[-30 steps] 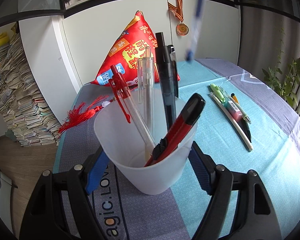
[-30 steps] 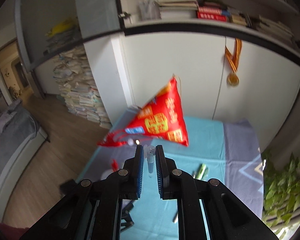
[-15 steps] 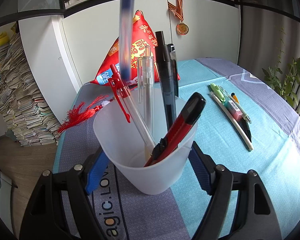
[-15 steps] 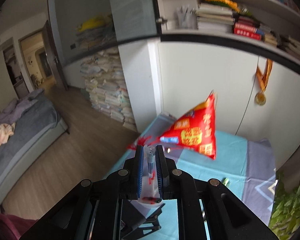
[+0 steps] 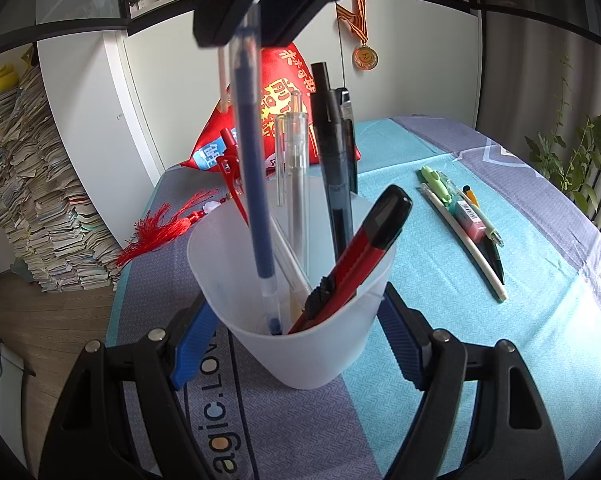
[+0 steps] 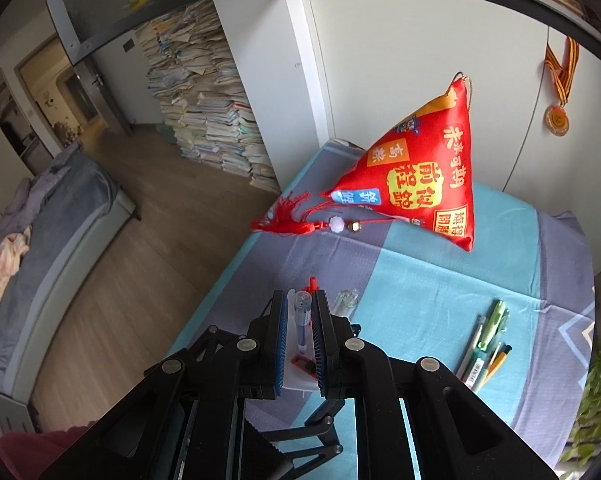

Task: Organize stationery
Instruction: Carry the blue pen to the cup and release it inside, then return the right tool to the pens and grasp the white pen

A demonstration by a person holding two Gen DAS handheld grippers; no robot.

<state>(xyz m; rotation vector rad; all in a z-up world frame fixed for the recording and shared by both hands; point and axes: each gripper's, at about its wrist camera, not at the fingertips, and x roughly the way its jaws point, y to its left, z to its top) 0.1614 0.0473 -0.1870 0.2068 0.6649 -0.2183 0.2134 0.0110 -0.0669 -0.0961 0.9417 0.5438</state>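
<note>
Tablecloth [image 5: 236, 432]: partial print "agic.Lov", gray stripe. Red pillow [image 6: 424, 176]: yellow Chinese characters, including "前程似錦". Medal [image 5: 365, 57]: marking illegible.

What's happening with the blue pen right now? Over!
Left tool shut on the cup. Right tool shut on the blue pen, tip down inside cup. Red cutter close beside it, not blocking.

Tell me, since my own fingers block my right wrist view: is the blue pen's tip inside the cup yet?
Observer: Yes, the blue pen has its tip deep inside the cup, near the bottom.
Operator: Is the cup steadied?
Observer: The left hand-held gripper has a pad against each side of it.
Operator: Anything crowding the pen?
Observer: A red utility knife leans just right of its tip; contact unclear.
</note>
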